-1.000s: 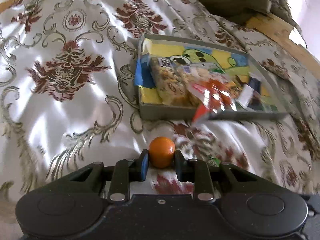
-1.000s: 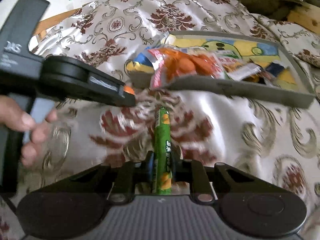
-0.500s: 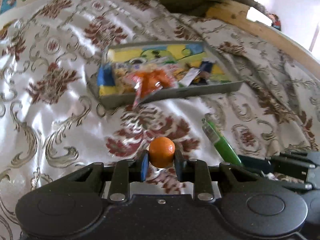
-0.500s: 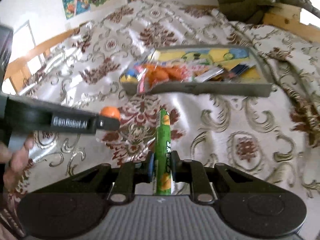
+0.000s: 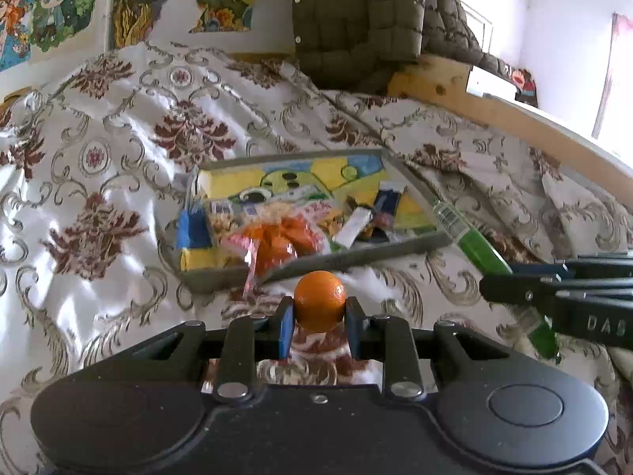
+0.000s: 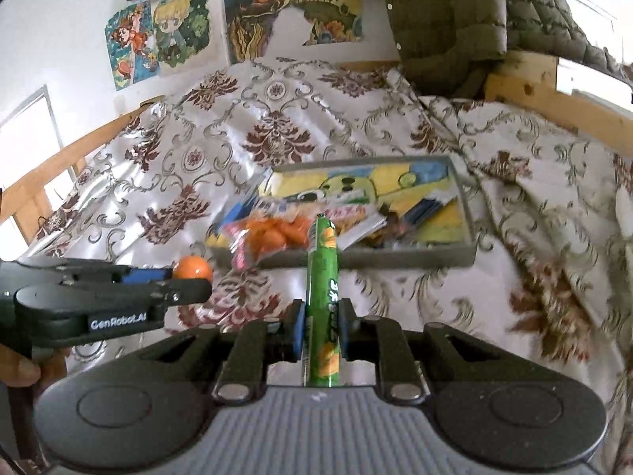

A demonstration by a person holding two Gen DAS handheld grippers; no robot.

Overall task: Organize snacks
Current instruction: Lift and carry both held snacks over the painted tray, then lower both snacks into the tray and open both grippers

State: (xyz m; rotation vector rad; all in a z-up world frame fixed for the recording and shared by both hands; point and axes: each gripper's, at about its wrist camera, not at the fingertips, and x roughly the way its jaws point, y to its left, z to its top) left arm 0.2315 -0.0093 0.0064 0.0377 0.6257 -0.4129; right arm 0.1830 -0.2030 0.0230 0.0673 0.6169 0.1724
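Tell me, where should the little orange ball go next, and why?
Probably forward over the grey cardboard tray. The left claw grips the small round orange ball just short of the tray's near wall, while the other snacks lie inside, and the right claw holds a long green snack stick.

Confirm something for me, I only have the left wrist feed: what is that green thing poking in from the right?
Observer: A long green snack stick; the right gripper is shut on it, the stick pointing forward toward the grey tray.
Operator: Whole stick clear of the bedspread?
Observer: Yes, the right wrist view shows its full length held above the bedspread, tip in front of the orange snack bag.
Operator: How does my orange ball look from there?
Observer: From the side, the orange ball sits at the tips of the left gripper, short of the tray's left corner. A fingertip of the person's hand shows below it.
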